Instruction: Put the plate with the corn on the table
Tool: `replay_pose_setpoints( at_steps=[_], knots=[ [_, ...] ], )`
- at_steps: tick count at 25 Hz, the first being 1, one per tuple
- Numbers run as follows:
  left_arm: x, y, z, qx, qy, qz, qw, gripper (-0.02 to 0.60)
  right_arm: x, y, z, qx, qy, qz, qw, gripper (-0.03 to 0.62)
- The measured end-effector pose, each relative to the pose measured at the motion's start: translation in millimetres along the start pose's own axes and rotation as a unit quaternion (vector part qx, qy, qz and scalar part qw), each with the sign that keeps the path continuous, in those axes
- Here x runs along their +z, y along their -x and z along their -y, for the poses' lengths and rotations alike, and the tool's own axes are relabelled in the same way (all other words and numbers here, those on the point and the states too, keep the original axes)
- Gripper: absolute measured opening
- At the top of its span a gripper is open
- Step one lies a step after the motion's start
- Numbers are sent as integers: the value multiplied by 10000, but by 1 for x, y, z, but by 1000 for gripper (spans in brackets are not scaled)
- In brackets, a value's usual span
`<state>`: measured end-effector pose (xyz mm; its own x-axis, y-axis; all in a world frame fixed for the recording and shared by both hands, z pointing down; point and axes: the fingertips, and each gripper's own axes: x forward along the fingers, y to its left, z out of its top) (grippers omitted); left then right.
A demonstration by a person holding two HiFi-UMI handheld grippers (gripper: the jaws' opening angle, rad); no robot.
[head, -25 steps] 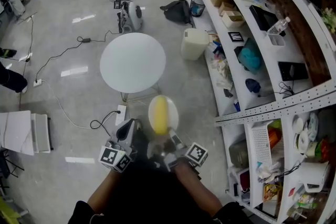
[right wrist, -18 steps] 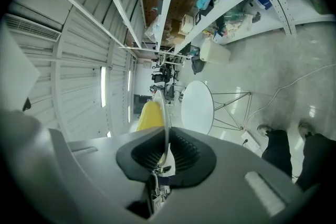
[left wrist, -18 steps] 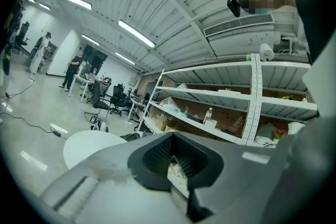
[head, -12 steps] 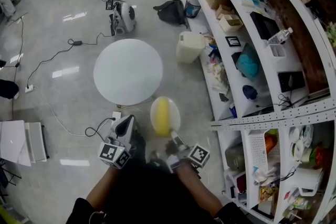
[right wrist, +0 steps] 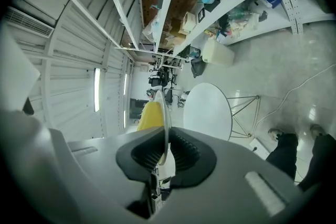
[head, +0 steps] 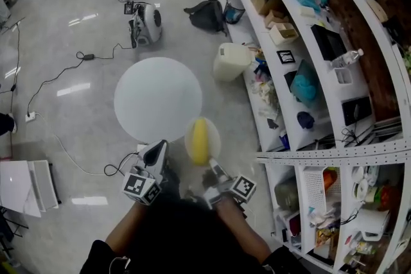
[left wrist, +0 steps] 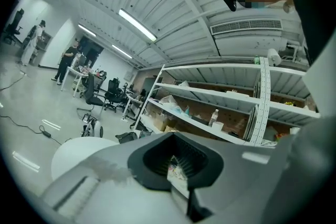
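Your right tongs [head: 212, 171] are clamped on the near rim of the plate [head: 215, 141], with the pads pinching the thin edge from both faces. In the right gripper view the plate runs edge-on straight out from between the jaws, and the corn [head: 200, 140] lies lengthwise on its upper face. Your left tongs [head: 156, 152] sit just beside the plate on its left without touching it. Their jaws are a narrow gap apart with nothing between them.

The plate is held in the air over the floor, just short of the near edge of the round white surface [head: 157, 99], which is bare.

The plate looks stiff, thin and smooth, so a rim pinch probably gives little purchase. All its weight hangs out ahead of the pads, and it will likely want to droop or swivel in the grip. The rim is the only place to hold it, so a deep bite there serves best.

The corn is loose and rounded, and probably light, so it can roll off if you tilt the plate sideways. Keep the plate level as you carry it over the surface, and lower it flat rather than dropping it.
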<state>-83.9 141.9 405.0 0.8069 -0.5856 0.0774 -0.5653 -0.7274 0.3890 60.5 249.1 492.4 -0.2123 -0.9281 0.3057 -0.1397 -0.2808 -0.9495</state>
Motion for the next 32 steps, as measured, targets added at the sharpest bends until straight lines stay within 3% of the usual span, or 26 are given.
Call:
replay_pose_setpoints(
  at_steps=[10, 19, 32],
  knots=[
    [33, -40, -47, -148, 129, 31, 9998, 5, 15, -51, -15, -150, 108, 145, 9997, 35],
    [34, -70, -57, -132, 201, 15, 9997, 5, 44, -87, -31, -9, 53, 125, 9999, 35],
    [56, -149, -94, 477, 219, 247, 9983, 5, 118, -174, -41, 160, 339, -600, 9975, 37]
  ],
)
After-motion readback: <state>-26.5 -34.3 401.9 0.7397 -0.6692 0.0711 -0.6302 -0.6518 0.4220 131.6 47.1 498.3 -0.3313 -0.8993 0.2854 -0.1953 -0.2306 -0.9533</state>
